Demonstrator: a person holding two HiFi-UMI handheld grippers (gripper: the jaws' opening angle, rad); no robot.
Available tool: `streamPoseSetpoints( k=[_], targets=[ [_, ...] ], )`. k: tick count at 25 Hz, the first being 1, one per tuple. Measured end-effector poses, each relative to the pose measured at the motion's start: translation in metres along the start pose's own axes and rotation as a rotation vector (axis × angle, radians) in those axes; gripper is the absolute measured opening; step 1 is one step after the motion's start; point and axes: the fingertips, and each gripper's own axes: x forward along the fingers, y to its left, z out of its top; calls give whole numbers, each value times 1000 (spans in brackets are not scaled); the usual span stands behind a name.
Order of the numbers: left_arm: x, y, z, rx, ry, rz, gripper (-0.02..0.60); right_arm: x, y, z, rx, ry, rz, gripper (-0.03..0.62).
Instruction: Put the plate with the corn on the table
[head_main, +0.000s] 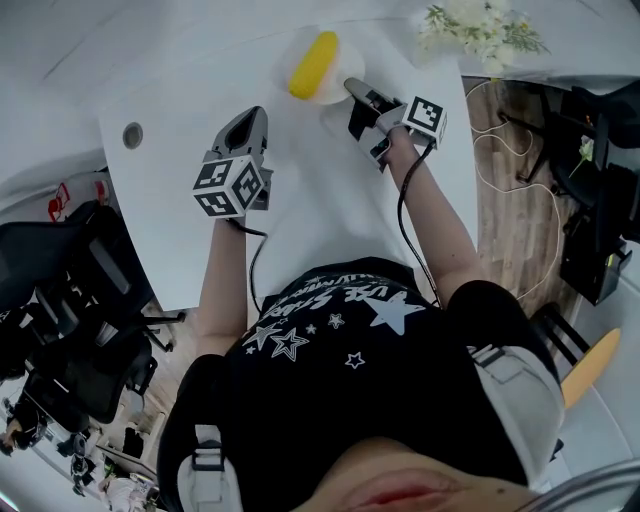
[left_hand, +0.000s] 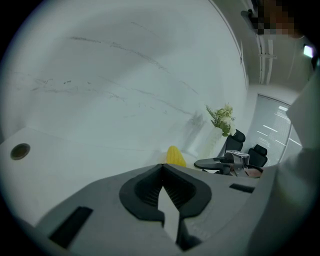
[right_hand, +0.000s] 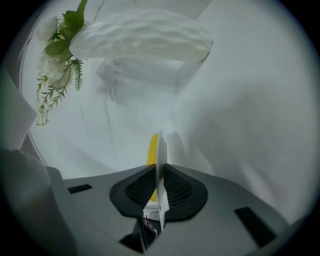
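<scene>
Plate (head_main: 332, 94), thin white disc, with smooth oblong yellow corn (head_main: 313, 65)

My head camera is looking steeply down at the table (head_main: 300, 200); both hand-held cameras are skimming it, sharing the corn (left_hand: 175, 156).

Bright even light, soft shadows on the table (head_main: 310, 190), fisheye-warped edges.

Pale round plate (head_main: 337, 55) bearing one yellow corn cob (head_main: 313, 64).
Cob lies along plate centre; plate level at far end of white worktop (head_main: 300, 200); contact with worktop not determinable.
</scene>
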Motion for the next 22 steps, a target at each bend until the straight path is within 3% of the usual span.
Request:
streamPoseSetpoints(
  k=[16, 22],
  targets=[
    [3, 1, -6, -21, 11, -3, 8, 4, -15, 4, 39, -49, -83, 35],
    [3, 0, -10, -29, 14, -7, 8, 5, -20, 7, -54, -39, -206, 20]
  ],
)
